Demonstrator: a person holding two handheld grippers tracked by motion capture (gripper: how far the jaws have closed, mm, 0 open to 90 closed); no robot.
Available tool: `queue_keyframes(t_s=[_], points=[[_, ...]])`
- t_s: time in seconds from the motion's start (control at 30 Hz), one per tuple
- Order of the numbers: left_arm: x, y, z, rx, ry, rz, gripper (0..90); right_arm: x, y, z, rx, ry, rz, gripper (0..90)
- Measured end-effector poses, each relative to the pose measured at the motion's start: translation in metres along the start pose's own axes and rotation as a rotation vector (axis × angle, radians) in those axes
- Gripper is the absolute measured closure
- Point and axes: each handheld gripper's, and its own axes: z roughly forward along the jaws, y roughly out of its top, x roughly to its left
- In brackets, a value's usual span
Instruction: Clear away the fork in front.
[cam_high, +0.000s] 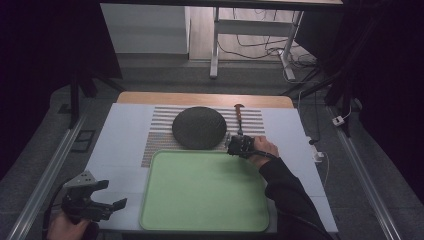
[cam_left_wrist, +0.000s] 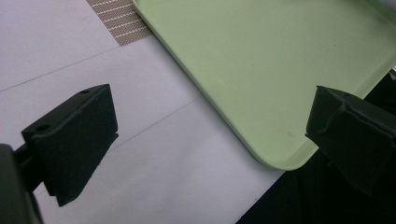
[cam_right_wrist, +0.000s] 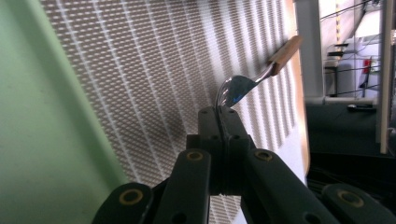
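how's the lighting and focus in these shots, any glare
High view: dim, room edges nearly black, green tray soft. Left gripper view: evenly lit, tray sharp, near jaws dark. Right gripper view: spoon bowl shows blue-white glare, striped mat blurs with distance, background overexposed.

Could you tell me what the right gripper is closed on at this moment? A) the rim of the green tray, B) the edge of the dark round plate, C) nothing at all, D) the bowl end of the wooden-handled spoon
D: in the right gripper view the right gripper has its fingers pressed together on the metal bowl of the spoon, which lies on the striped mat.
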Motion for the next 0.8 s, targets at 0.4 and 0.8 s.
queue_keyframes(t_s=[0.4, 0.8], points=[[-0.002, 0.000, -0.001, -0.004, 0.008, 0.018, 0.5, -0.015, -0.010, -0.024, -0.069, 0.014, 0.130, 90.0], [-0.007, 0.003, 0.001, -0.015, -0.001, 0.038, 0.0, -0.026, -0.028, -0.058, -0.209, 0.107, 0.334, 90.0]])
